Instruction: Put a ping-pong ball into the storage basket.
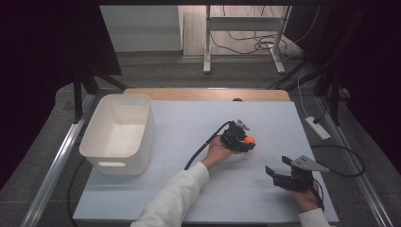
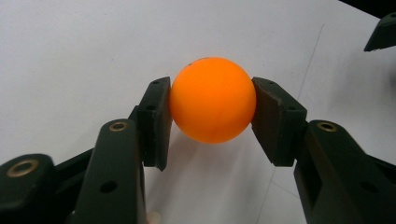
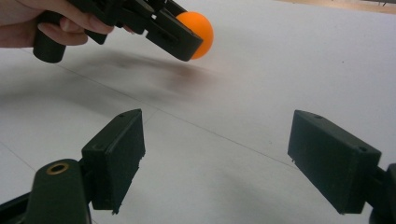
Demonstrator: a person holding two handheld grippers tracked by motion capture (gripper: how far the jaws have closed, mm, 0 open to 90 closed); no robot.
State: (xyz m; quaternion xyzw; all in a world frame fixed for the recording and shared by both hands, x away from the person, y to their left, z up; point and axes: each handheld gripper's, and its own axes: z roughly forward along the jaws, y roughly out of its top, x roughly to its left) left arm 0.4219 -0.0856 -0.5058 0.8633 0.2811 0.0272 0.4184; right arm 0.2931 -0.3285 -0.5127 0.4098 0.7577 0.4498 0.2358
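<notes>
Orange ball (image 2: pixel 212 99) — between left gripper (image 2: pixel 212 116) pads

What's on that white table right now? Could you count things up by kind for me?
Orange ball: 1, clamped in the left gripper
White bin: 1
Hand-held grippers: 2, counting the right gripper, fingers apart
Total: 4

No readable text, label, brand, number or sign anywhere; tiny dark speck on top of the ball (image 2: pixel 212 100), too small to read
</notes>
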